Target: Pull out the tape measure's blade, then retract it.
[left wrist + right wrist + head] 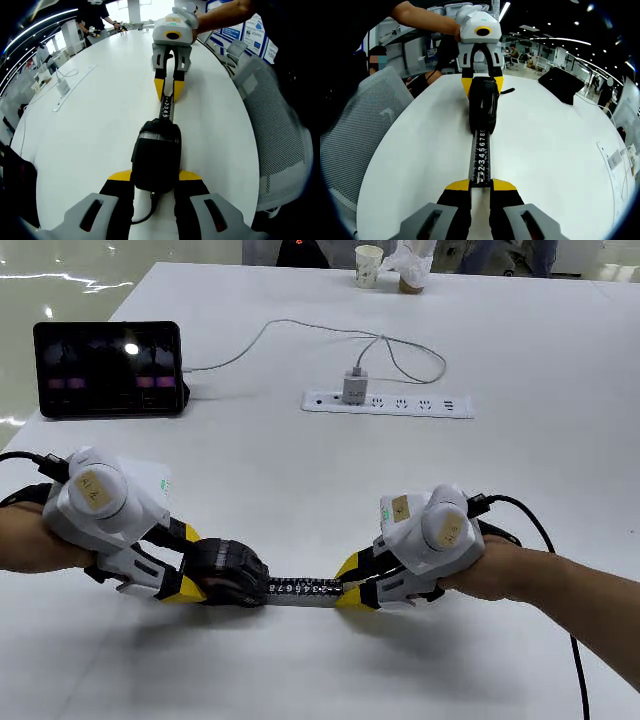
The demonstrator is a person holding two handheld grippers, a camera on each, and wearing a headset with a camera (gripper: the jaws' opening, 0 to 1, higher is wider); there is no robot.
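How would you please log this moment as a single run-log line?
left gripper: shut on tape measure | right gripper: shut on blade end | blade: partly out, straight between grippers

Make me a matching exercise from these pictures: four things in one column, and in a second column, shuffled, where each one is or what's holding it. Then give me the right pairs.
Column one
1. tape measure case
2. blade
3. tablet
4. paper cup

Column two
A. stands at the far edge of the table
B. partly pulled out, its tip pinched by the right gripper
C. lies to the left of the power strip
D. clamped between the jaws of the left gripper

Pairs: 1-D, 2-B, 3-C, 4-A
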